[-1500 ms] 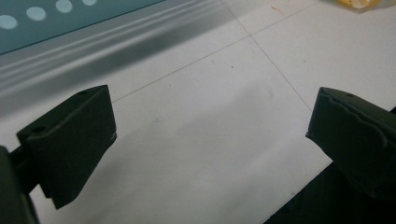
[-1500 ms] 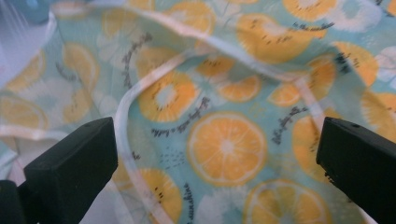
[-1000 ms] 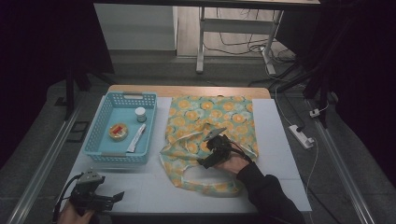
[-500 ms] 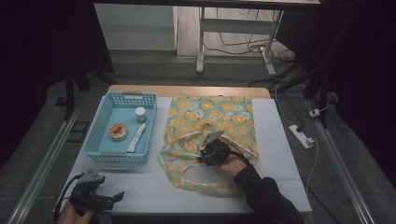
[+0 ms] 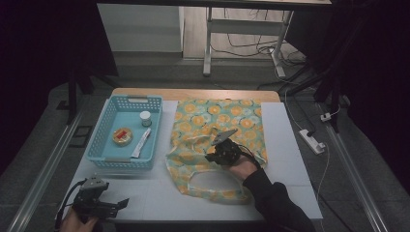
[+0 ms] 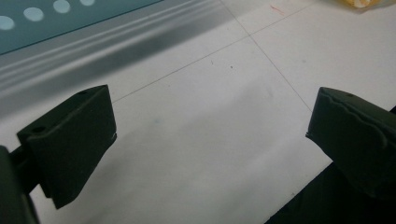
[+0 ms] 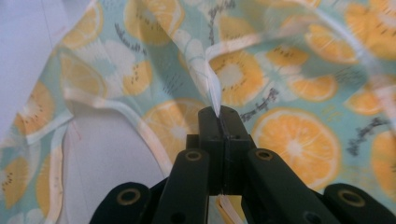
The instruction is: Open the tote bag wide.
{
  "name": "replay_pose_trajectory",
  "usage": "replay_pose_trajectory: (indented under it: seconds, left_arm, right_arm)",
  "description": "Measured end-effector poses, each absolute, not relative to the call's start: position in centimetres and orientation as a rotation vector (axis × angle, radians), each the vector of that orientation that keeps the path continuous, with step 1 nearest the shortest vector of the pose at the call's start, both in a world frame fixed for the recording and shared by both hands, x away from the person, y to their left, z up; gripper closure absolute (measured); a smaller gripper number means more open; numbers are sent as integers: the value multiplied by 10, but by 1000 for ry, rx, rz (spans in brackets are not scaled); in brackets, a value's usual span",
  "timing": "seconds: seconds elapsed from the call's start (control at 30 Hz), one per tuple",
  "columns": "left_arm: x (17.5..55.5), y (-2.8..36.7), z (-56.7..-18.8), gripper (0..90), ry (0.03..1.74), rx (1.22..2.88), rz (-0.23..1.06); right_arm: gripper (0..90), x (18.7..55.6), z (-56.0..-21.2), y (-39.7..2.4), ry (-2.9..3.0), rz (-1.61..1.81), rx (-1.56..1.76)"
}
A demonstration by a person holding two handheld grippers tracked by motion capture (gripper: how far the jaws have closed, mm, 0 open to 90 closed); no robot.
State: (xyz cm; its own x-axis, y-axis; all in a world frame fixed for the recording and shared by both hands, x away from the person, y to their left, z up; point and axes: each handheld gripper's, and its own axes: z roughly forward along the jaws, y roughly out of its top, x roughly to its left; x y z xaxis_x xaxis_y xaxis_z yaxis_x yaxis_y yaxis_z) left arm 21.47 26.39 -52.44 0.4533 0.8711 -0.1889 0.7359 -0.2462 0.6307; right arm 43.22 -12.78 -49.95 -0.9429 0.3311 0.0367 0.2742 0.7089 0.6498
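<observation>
Bag (image 5: pixel 220 126) flat, long axis running away, handles near; right tool (image 7: pixel 219 112) pinching hem.

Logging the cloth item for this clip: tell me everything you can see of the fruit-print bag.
The bag is thin cloth, pale teal with orange and kiwi slices, lying mostly flat on the white table, right of the basket. Its near end is rumpled, with handle loops edged in cream binding. The right gripper is shut on a fold of that edge, lifting it into a ridge.
</observation>
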Motion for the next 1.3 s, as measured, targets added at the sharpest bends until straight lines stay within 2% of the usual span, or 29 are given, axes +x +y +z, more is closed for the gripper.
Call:
replay_pose_trajectory:
  seconds: [1.3]
  left_arm:
    - [216, 264, -525, 2, 1349, 2041, 248]
  right_arm:
    - [900, 448, -432, -141, 2664, 1289, 615]
